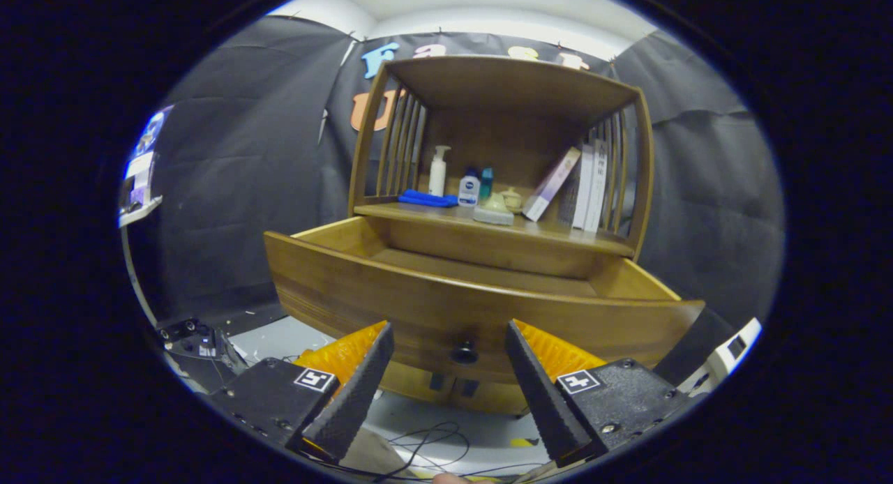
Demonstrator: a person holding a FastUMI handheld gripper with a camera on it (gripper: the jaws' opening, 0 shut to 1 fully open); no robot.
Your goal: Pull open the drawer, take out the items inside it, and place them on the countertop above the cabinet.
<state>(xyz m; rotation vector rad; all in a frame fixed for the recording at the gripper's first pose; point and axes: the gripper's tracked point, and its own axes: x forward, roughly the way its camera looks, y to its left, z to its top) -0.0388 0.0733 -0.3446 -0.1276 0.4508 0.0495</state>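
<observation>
Two fingers: the gripper (450,344) holds its two dark ribbed fingers (363,379) spread wide, nothing between them but air; each fingertip sits to one side of the drawer knob and touches nothing.
Drawer knob: the small dark knob (464,351) sits low on the drawer front, in the gap between the fingers and just beyond their tips, apart from both.
Drawer: the wooden drawer (481,309) stands pulled well out from the cabinet (509,93), its curved front close ahead of the knob-level fingers.
Drawer inside: from this low angle only a strip of the far inner wall and floor above the knob shows; I cannot tell what, if anything, lies in it.
Countertop: the shelf surface (558,236) behind and above the drawer front is the set-down place.
On the countertop: well beyond the knob stand a blue cloth (427,199), a white pump bottle (438,171), a small white bottle (469,190), a teal bottle (486,183), a pale ceramic piece (497,206) and leaning books (582,184).
Floor: thin dark cables (432,442) lie below the knob.
Step in hand: the pulling looks done, the knob let go; taking items out comes next, by my reading.
Next move calls for: lifting the gripper above the drawer front and tilting it down to see into the drawer, fingers kept wide until an item sits between them.
</observation>
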